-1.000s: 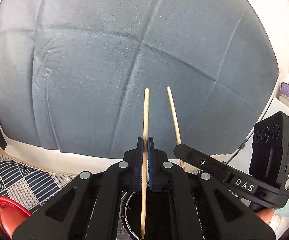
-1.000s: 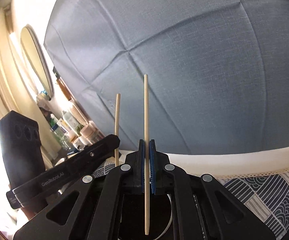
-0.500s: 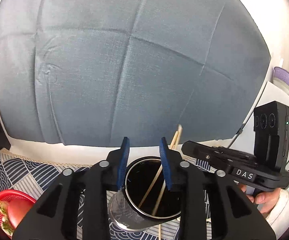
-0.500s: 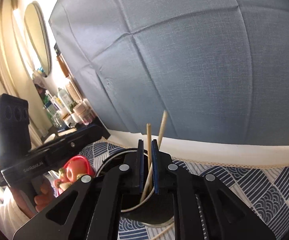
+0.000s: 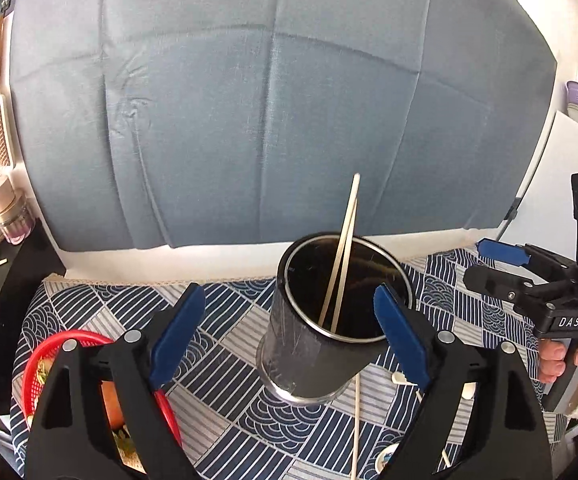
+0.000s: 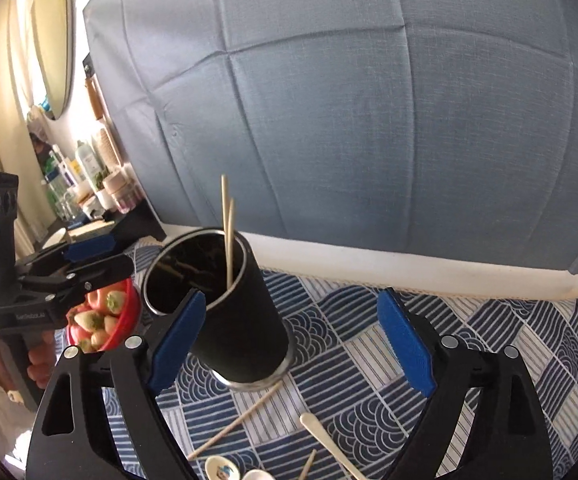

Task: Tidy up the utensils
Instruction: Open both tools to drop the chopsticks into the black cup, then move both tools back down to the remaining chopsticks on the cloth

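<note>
A black metal-rimmed cup (image 5: 309,344) stands on the patterned cloth and holds two wooden chopsticks (image 5: 343,256) that lean on its rim. My left gripper (image 5: 289,336) is open and empty, its jaws wide on either side of the cup. My right gripper (image 6: 293,340) is open and empty, just right of the cup (image 6: 241,320); the chopsticks (image 6: 229,232) stick up from it. Another chopstick (image 5: 356,424) lies on the cloth below the cup. In the right wrist view a loose chopstick (image 6: 237,424) and a white spoon (image 6: 329,440) lie near the front.
A red basket (image 5: 45,364) with fruit sits at the left; it also shows in the right wrist view (image 6: 109,316). A blue cloth backdrop (image 5: 269,100) hangs behind the table. A shelf with bottles (image 6: 73,184) stands far left. A small painted dish (image 6: 219,468) lies at the front.
Both grippers let go of their chopsticks into the cup, opened wide and drew back; the cup and table are now in full view.
</note>
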`<action>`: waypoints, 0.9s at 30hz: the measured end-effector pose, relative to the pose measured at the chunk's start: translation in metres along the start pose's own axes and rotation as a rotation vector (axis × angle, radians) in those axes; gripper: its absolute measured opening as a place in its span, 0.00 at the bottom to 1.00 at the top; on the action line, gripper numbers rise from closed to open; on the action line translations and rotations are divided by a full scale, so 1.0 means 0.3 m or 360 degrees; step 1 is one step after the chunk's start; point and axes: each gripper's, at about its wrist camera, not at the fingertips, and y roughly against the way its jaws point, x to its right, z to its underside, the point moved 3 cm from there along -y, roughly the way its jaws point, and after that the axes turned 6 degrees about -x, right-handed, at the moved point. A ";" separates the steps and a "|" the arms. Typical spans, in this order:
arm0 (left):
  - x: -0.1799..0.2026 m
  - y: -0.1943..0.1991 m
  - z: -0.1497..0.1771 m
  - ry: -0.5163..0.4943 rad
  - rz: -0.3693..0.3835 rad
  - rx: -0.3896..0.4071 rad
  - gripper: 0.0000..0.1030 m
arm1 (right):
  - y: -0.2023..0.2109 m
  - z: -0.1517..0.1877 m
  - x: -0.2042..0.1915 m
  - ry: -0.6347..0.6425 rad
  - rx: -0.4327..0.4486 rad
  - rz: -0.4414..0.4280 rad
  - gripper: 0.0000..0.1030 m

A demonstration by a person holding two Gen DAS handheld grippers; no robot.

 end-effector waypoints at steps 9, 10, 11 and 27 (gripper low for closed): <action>-0.018 -0.055 0.147 0.0010 0.0004 -0.0210 0.90 | -0.051 0.171 0.042 0.0012 -0.0213 0.0088 0.83; -0.017 -0.060 0.159 -0.0001 -0.0001 -0.0226 0.91 | -0.055 0.186 0.043 0.0017 -0.0234 0.0091 0.83; -0.015 -0.068 0.170 -0.0006 -0.0004 -0.0237 0.91 | -0.060 0.200 0.046 0.0020 -0.0253 0.0095 0.83; 0.082 -0.214 0.312 -0.0104 0.0086 -0.0511 0.91 | -0.108 0.446 0.052 0.0018 -0.0555 0.0144 0.83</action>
